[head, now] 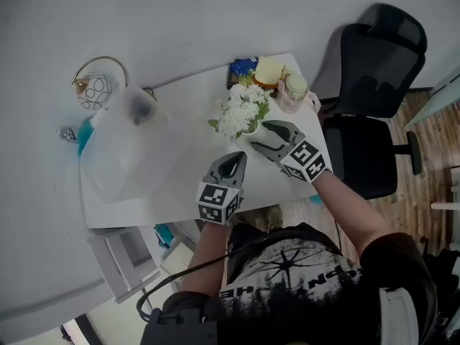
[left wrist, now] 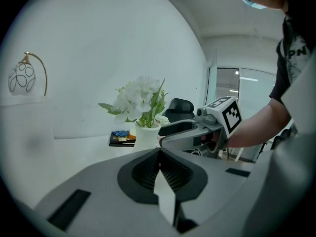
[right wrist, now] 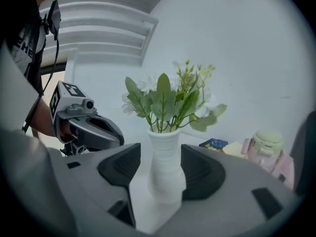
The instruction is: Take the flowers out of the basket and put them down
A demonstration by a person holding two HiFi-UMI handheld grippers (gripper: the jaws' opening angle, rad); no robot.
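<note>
Head view: my left gripper (head: 233,160) hangs clenched over the table's (head: 190,175) near edge. The flowers (head: 241,106) in their white vase (head: 251,129) stand just ahead of my right gripper (head: 259,135).

Left gripper view: the jaws meet on nothing, with the flowers ahead of them.

Right gripper view: the jaws are spread and released, and the vase stands between them, ungrasped.

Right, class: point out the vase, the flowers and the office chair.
vase (right wrist: 165,169), right gripper view, ribbed body.
flowers (head: 241,109), head view, white blooms.
chair (head: 377,56), head view, backrest.
</note>
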